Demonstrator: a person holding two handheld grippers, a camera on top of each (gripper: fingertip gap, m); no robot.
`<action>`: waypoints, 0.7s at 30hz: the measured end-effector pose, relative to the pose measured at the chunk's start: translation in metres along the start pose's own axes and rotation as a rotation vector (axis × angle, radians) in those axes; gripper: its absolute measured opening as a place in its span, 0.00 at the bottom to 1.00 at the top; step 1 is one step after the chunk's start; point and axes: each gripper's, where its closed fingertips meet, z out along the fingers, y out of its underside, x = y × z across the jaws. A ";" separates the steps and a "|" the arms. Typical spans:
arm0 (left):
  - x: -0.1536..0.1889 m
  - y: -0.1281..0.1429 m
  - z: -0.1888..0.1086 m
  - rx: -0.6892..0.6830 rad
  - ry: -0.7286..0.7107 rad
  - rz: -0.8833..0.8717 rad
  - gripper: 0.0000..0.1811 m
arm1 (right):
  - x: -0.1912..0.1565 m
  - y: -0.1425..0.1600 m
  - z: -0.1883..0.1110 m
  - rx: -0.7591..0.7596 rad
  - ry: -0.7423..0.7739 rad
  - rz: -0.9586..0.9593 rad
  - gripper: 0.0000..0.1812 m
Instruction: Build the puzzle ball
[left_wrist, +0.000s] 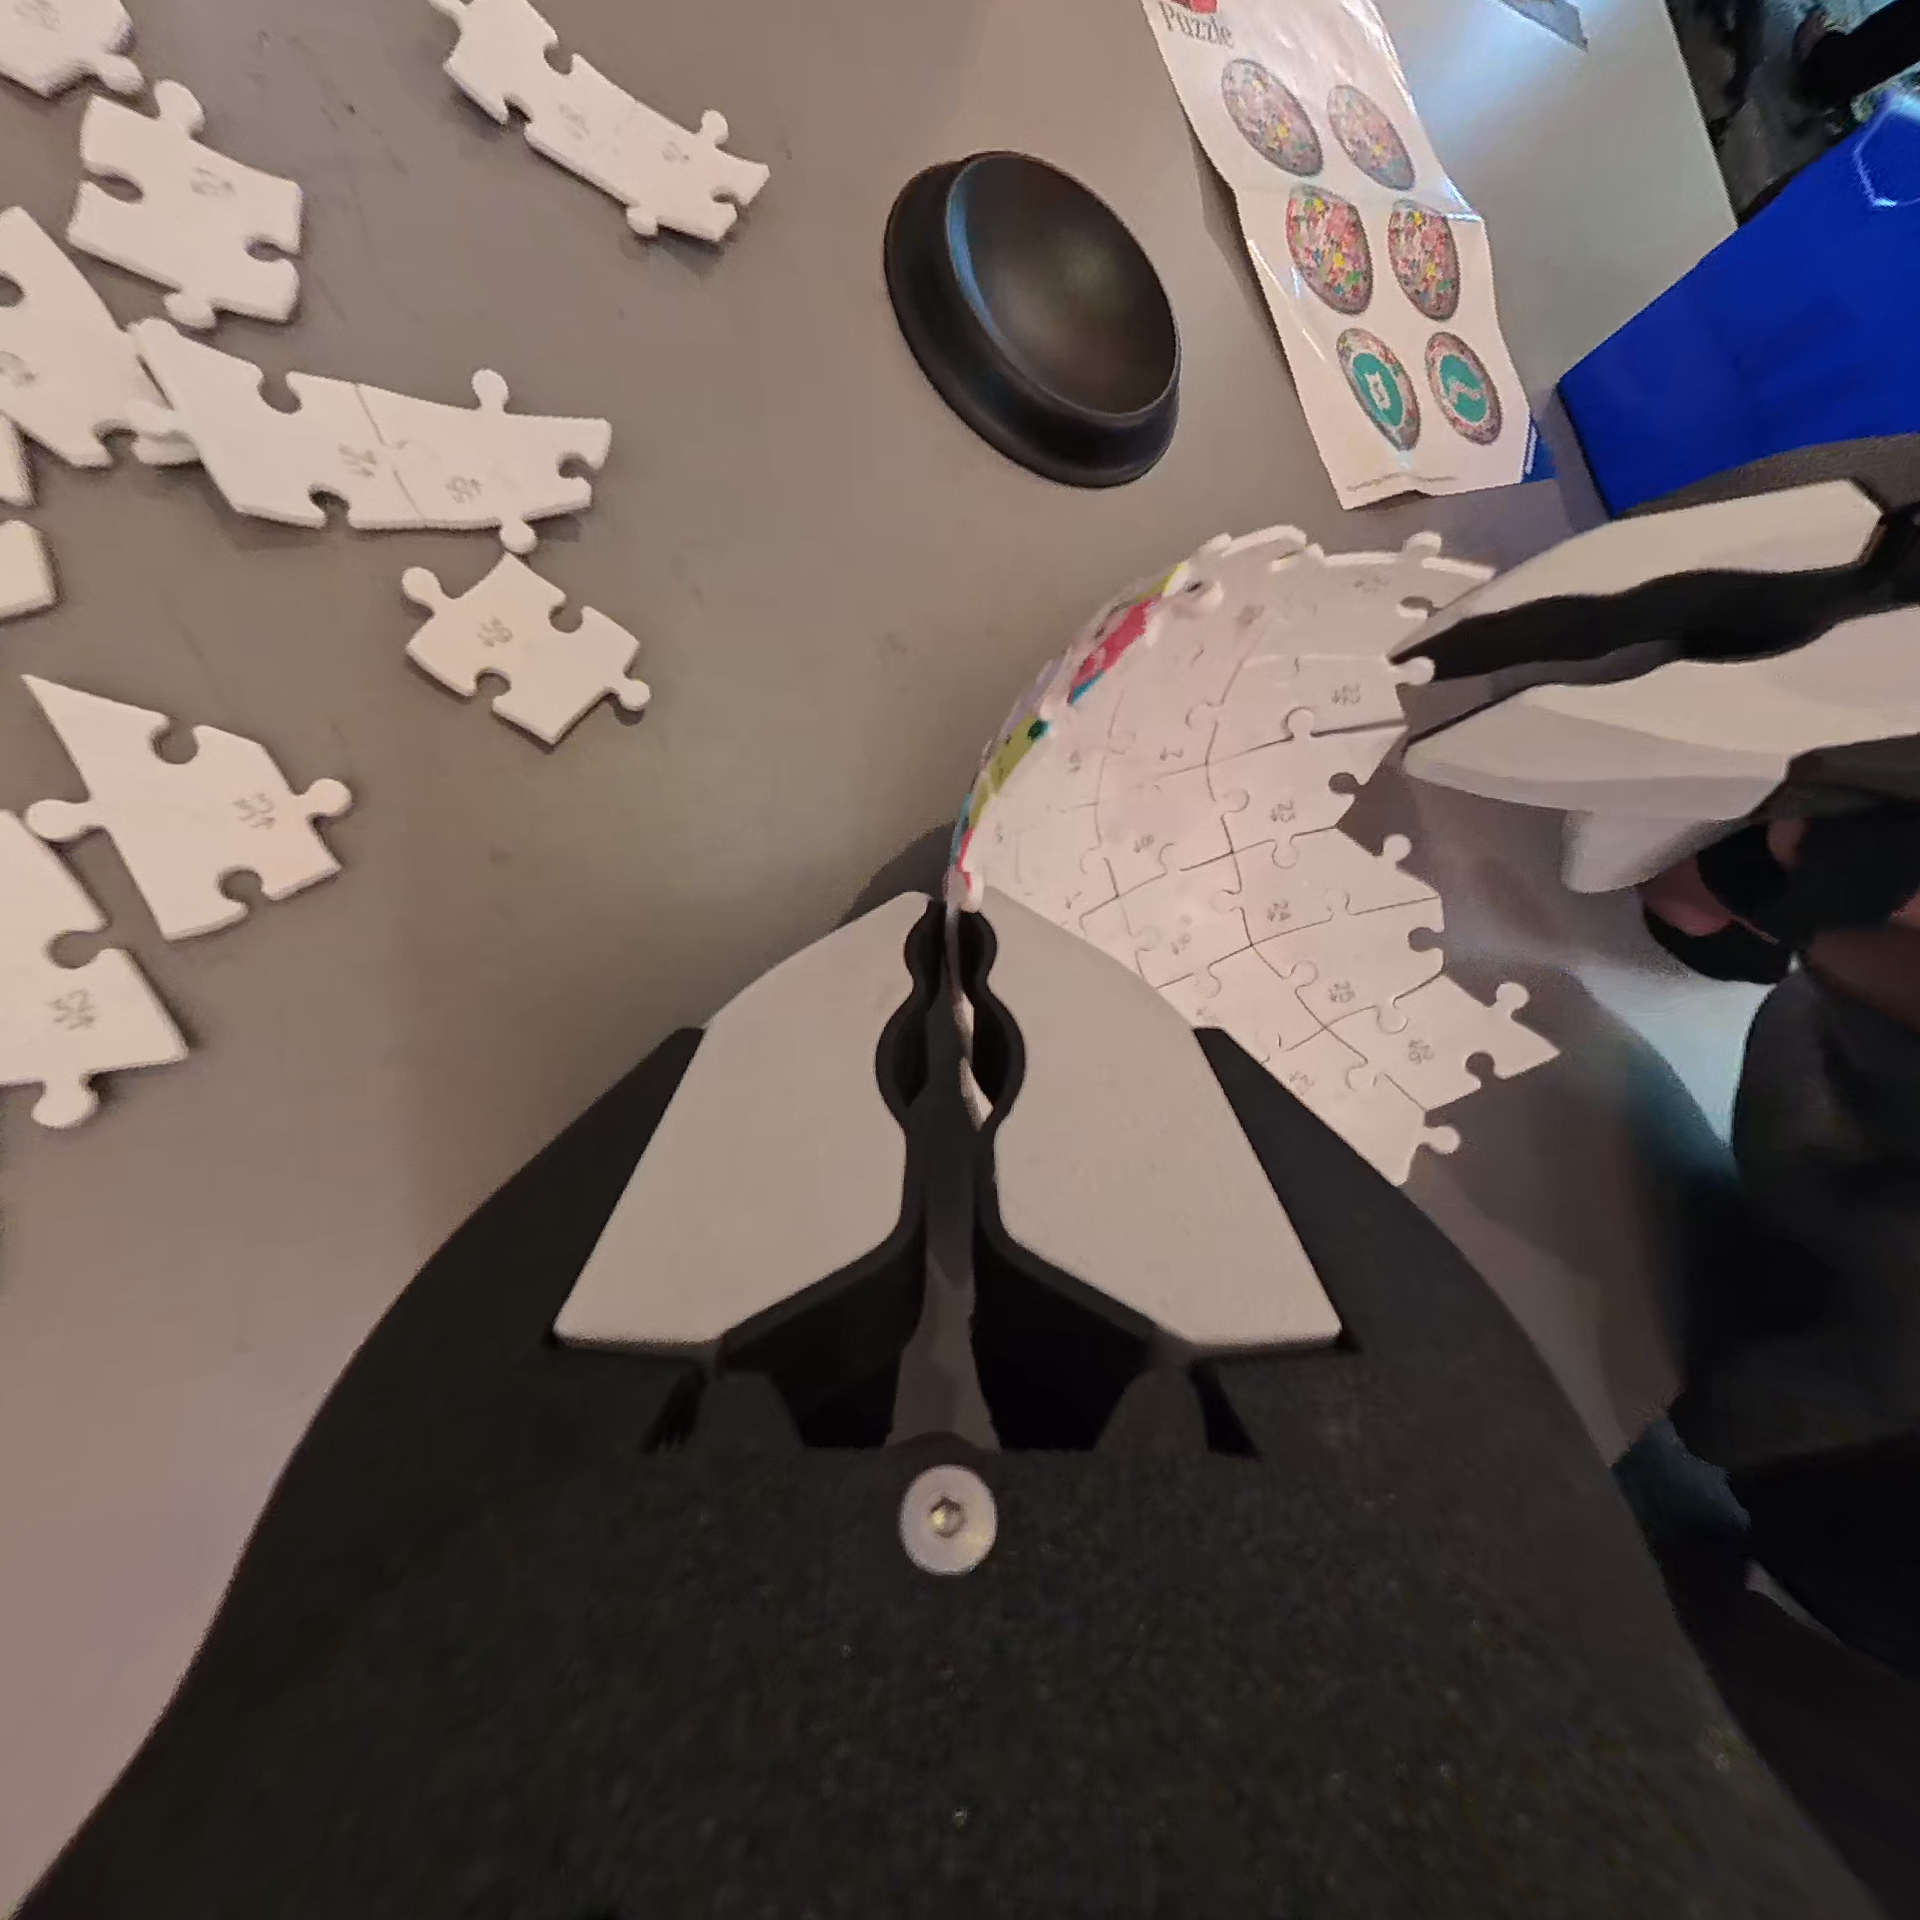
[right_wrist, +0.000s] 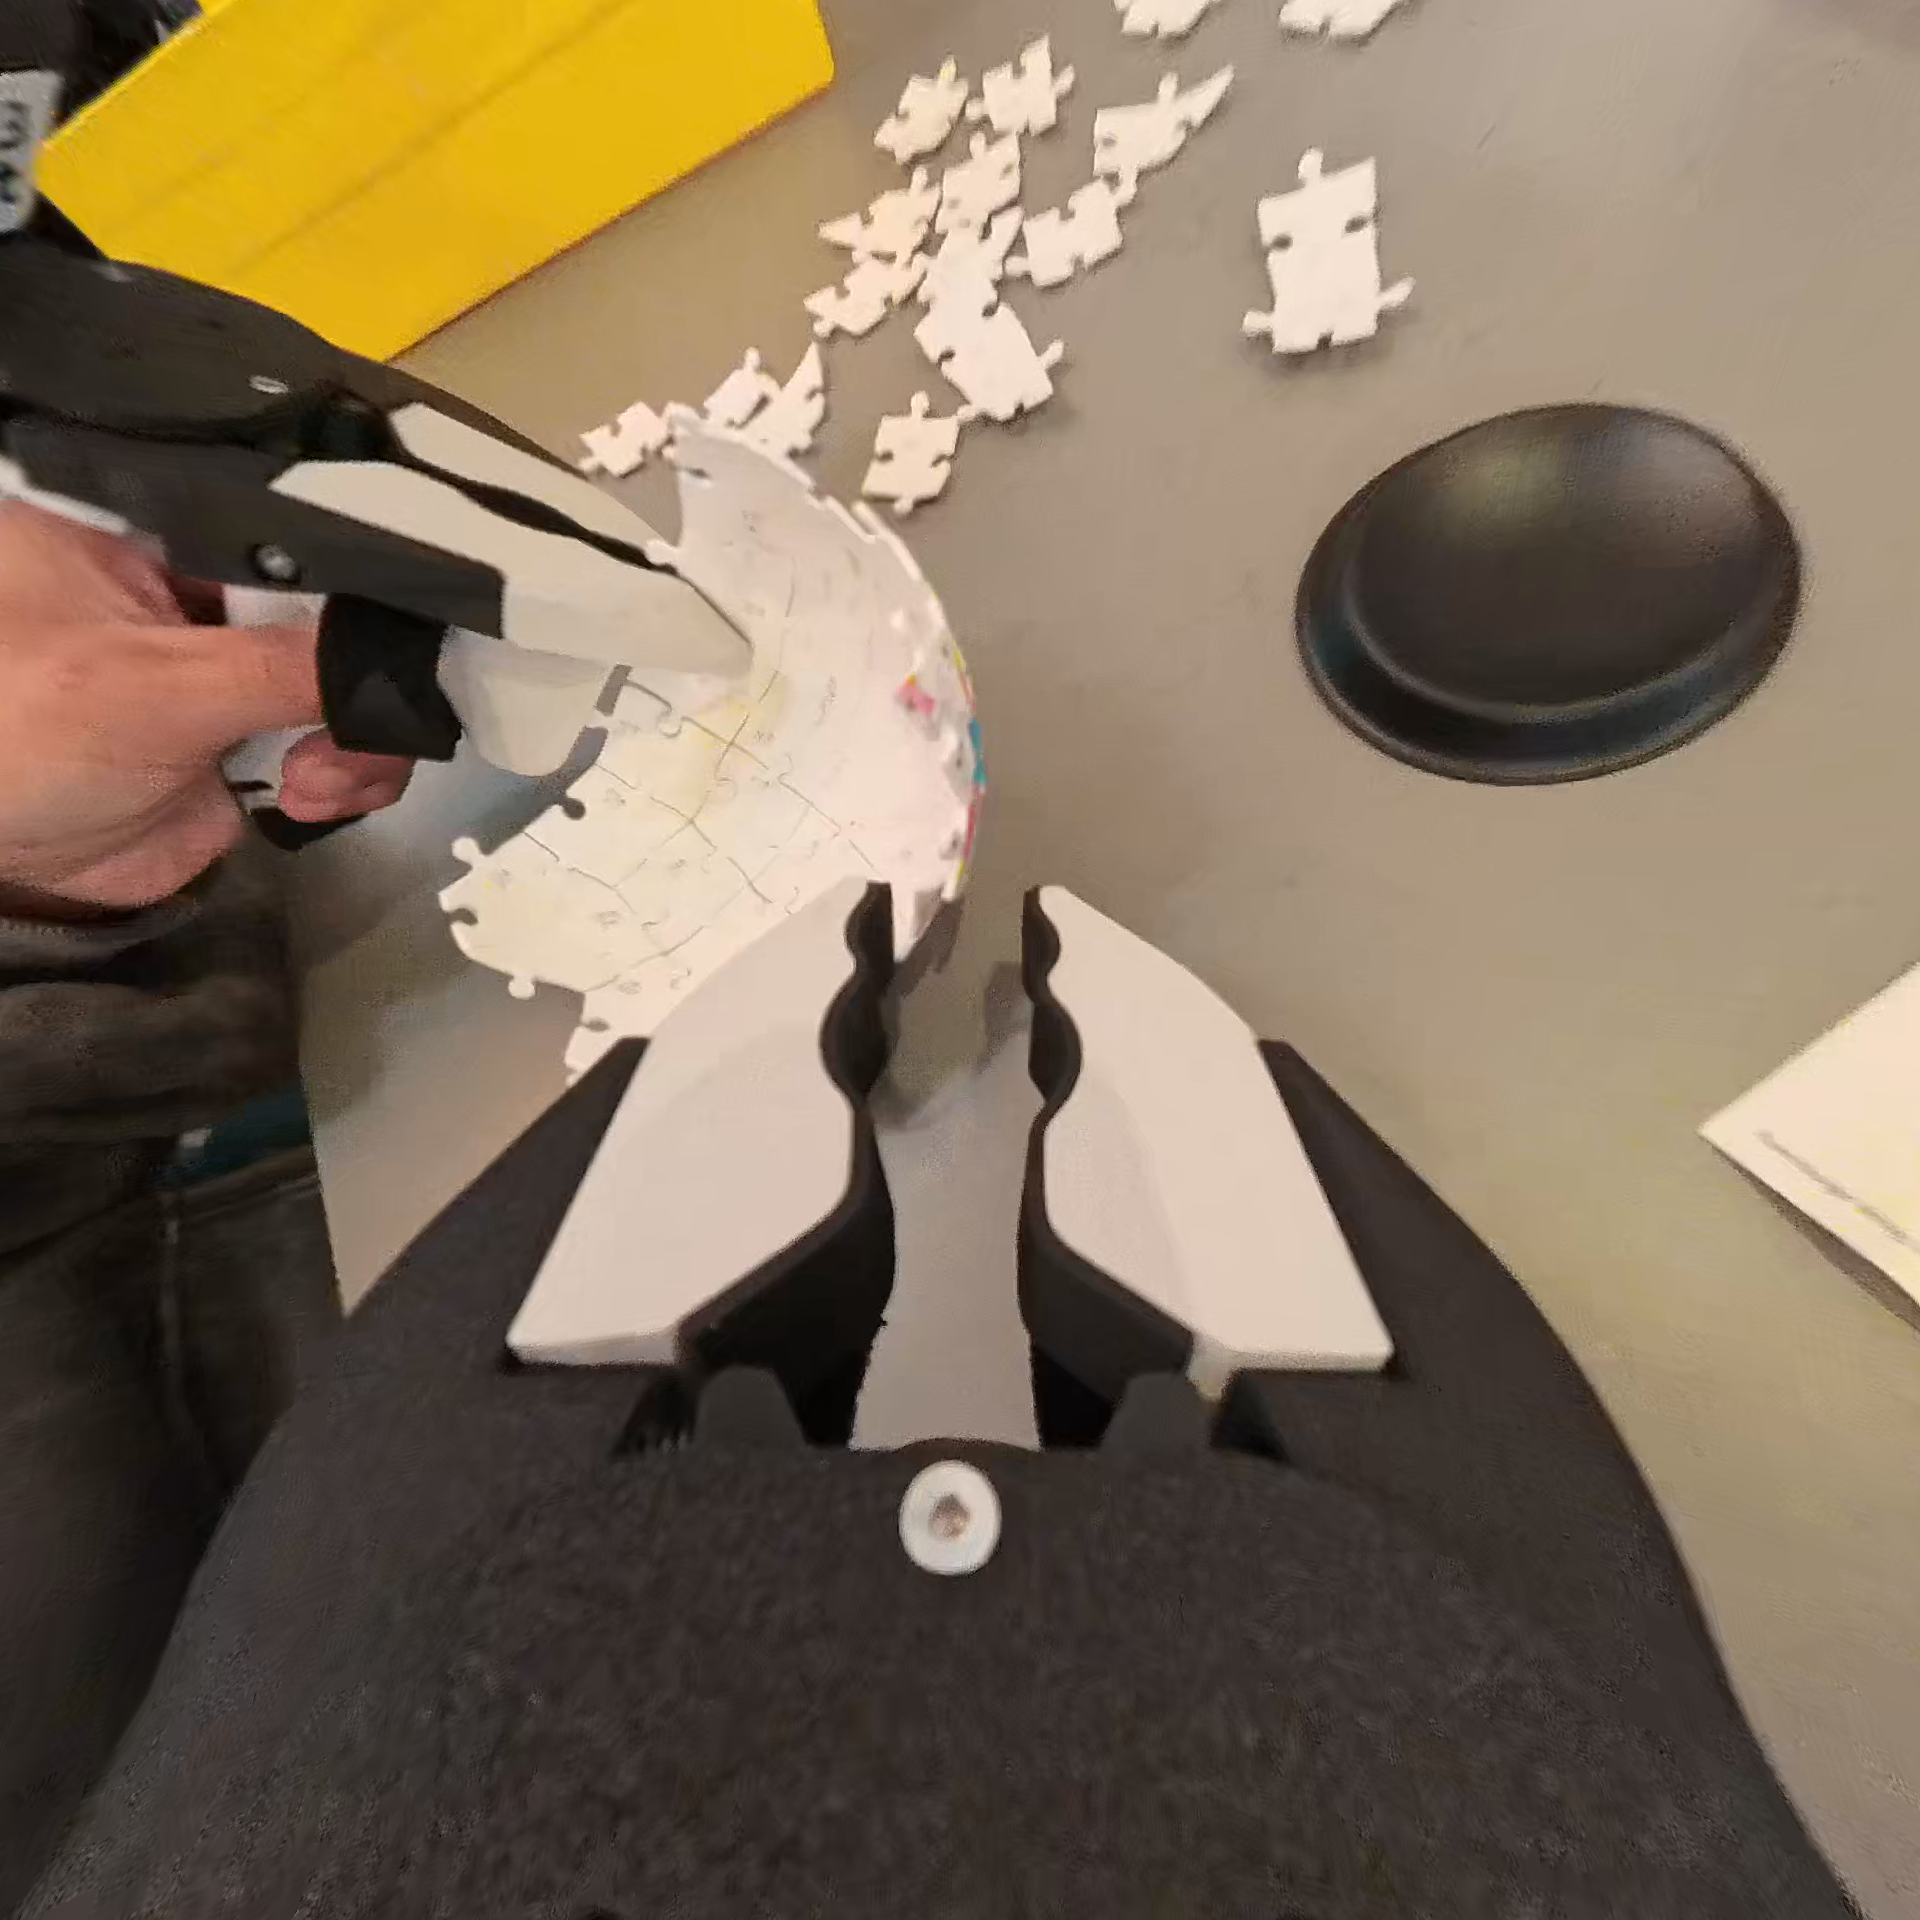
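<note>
The left gripper (left_wrist: 951, 914) is clamping the half-built puzzle ball (left_wrist: 1226, 831) at its rim, at about 2 o'clock from it, while the right gripper (right_wrist: 956, 935), fingers apart, is waiting nearby, so a twisting grip could be popping the joined pieces loose.

Partly built puzzle ball (left_wrist: 1226, 831): a curved open shell of joined pieces, white numbered inner side shown, coloured print seen along its outer rim, knobbed edges unfinished; it is held tilted above the grey table (left_wrist: 748, 644) near the near edge. Loose white pieces (left_wrist: 525, 649) are scattered face down farther in, some joined into short curved strips (left_wrist: 384, 457). Black round stand (left_wrist: 1034, 322) is set empty, dished side up.
</note>
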 end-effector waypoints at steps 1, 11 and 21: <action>0.000 -0.001 -0.001 0.008 -0.016 0.014 0.01 | 0.001 -0.001 0.003 -0.015 -0.004 0.014 0.13; 0.004 -0.010 -0.008 0.022 -0.155 0.192 0.01 | 0.001 -0.001 0.017 -0.032 0.010 0.094 0.03; 0.003 -0.016 -0.013 0.027 -0.234 0.247 0.01 | 0.001 0.006 0.025 -0.031 0.003 0.163 0.02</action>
